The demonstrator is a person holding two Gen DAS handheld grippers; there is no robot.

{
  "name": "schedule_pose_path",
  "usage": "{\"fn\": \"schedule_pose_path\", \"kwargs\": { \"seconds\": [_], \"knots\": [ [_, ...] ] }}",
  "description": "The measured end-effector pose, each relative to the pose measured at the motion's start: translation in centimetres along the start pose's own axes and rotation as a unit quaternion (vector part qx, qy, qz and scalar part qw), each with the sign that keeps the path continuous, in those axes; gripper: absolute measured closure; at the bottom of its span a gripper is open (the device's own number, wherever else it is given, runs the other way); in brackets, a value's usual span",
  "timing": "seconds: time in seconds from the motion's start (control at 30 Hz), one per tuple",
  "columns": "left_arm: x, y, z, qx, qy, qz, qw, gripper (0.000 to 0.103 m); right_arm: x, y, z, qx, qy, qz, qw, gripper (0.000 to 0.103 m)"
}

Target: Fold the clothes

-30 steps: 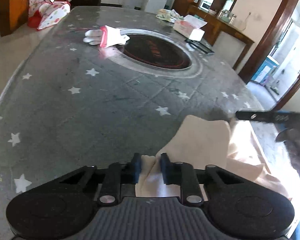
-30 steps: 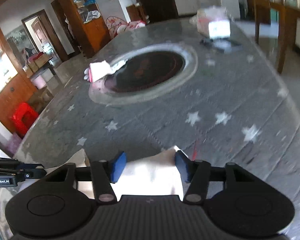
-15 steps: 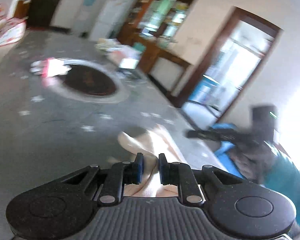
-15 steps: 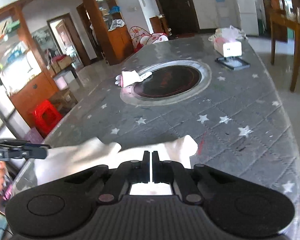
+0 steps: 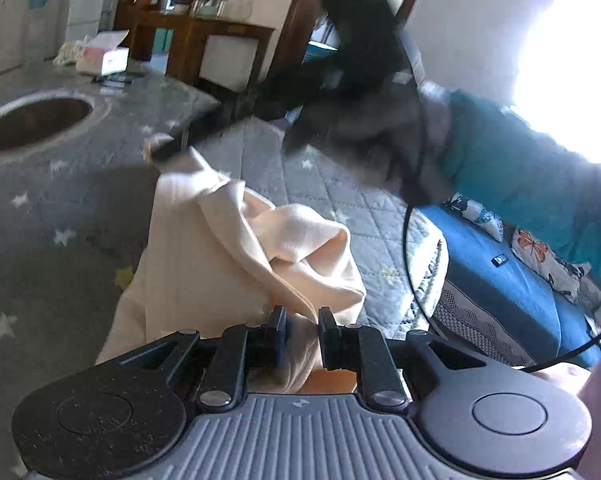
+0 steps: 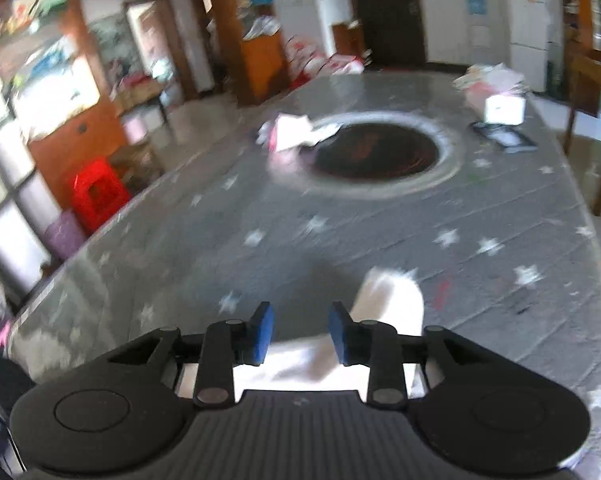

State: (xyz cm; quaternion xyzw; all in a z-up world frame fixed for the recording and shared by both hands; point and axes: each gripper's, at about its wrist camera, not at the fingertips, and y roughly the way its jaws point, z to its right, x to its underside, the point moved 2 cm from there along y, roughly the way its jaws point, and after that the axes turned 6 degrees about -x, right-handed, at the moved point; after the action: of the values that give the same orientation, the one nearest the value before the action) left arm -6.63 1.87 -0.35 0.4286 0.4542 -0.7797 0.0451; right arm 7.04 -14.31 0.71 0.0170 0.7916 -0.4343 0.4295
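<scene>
A cream garment [image 5: 236, 256] lies bunched on the grey star-patterned table [image 5: 60, 200]. My left gripper [image 5: 302, 324] is shut on a fold of it at the near edge. The right gripper's fingers [image 5: 172, 150] show blurred over the garment's far corner in the left wrist view. In the right wrist view my right gripper [image 6: 300, 334] is open, with the garment [image 6: 392, 300] below and right of its jaws, not gripped.
A round dark hotplate [image 6: 376, 152] is sunk in the table's middle, with a pink-and-white cloth [image 6: 292, 132] at its rim. A tissue box [image 6: 504, 108] and a dark tablet [image 6: 504, 138] sit far right. The person's teal sleeve [image 5: 532, 176] is at right.
My right gripper has opened and let go of the garment. My left gripper has swung right, still holding the garment, which is now bunched up higher.
</scene>
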Motion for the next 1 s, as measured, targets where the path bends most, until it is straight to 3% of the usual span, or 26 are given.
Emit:
{"fn": "schedule_pose_path", "kwargs": {
  "seconds": [0.1,0.23,0.3,0.4,0.5,0.6,0.73,1.0],
  "knots": [
    [0.1,-2.0,-0.3,-0.016,0.000,0.024,0.9996,0.082,1.2,1.2,-0.5,0.007,-0.014,-0.019,1.000,0.071],
    [-0.3,-3.7,-2.4,-0.089,-0.047,0.052,0.9935,0.064,2.2,1.0,-0.4,0.010,-0.012,-0.023,1.000,0.069],
    [-0.3,-3.4,-3.6,-0.118,-0.077,0.046,0.9890,0.058,2.3,0.8,-0.2,0.012,-0.014,-0.023,1.000,0.068],
    [-0.1,-2.2,-4.6,-0.121,-0.102,0.015,0.9873,0.052,2.4,0.4,0.0,0.016,-0.014,-0.021,1.000,0.065],
    [0.2,-1.2,-4.1,-0.124,-0.092,-0.004,0.9880,0.054,2.4,0.2,0.1,0.019,-0.014,-0.018,1.000,0.063],
    [0.6,-0.8,-3.4,-0.139,-0.071,-0.012,0.9877,0.070,2.3,0.0,0.2,0.020,-0.012,-0.014,1.000,0.062],
    [0.9,-1.3,-2.6,-0.166,-0.034,-0.010,0.9855,0.078,1.6,-0.9,0.9,0.028,-0.006,0.003,1.000,0.061],
    [0.1,-2.2,-2.9,-0.182,-0.015,0.004,0.9831,0.079,-1.3,-0.6,4.4,0.071,0.020,0.033,0.997,0.060]
  ]
}}
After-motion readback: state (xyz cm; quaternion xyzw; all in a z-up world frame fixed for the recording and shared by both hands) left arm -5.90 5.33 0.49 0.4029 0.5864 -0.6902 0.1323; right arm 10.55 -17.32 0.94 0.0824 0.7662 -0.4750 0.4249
